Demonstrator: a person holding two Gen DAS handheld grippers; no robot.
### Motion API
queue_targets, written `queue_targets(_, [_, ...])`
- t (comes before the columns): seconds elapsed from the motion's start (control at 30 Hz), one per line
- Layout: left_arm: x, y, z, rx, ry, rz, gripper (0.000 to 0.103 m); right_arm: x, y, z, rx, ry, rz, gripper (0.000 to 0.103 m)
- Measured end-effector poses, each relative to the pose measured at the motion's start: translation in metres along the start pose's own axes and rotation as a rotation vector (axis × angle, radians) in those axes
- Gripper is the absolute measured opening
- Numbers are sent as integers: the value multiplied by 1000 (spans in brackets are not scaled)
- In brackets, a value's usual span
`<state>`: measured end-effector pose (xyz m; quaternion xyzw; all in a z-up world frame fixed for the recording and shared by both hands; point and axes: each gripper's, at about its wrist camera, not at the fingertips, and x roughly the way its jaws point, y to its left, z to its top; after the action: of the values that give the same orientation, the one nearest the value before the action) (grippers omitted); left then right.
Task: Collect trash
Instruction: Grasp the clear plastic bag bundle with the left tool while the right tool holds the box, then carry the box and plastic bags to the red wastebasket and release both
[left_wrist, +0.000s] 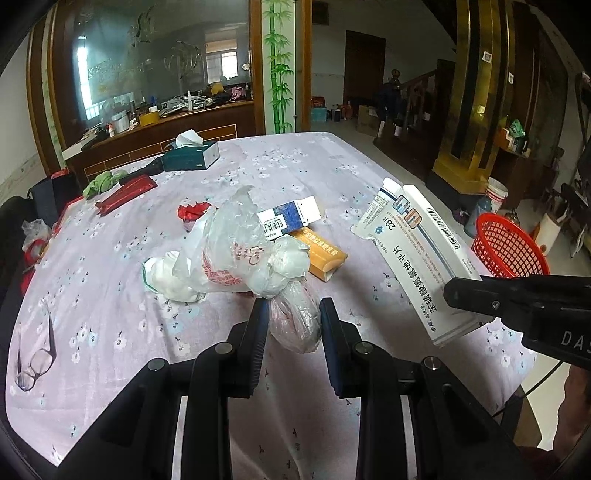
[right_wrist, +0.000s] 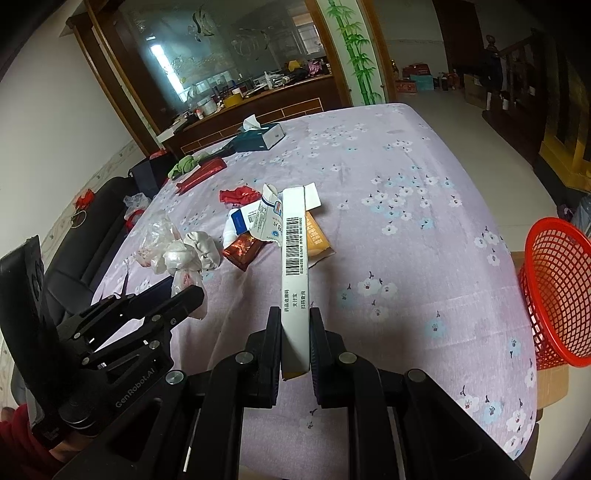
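right gripper (right_wrist: 293, 314) clamping white box (right_wrist: 293, 258), left gripper (left_wrist: 293, 306) astride plastic bag (left_wrist: 295, 321) — perhaps gripping

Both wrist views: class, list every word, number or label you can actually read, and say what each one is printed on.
"28片" (upside down): white medicine box, held in the right gripper.
"药品追溯码", "支付宝", "扫码查询": the same box's narrow side, under its barcode; the digits there are too small.
"GenRobot.AI": left gripper body.
"DAS", cut off by the frame edge: right gripper body.
Red print on the plastic bag and lettering on the orange box: too blurred.
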<state>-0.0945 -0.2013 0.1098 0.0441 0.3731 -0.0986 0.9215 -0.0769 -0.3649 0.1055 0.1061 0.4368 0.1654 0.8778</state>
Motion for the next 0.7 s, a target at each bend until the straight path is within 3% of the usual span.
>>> queue_targets(0.7, [1, -7, -6, 27, 3, 9, 27, -3, -2, -4, 15, 11, -12, 14])
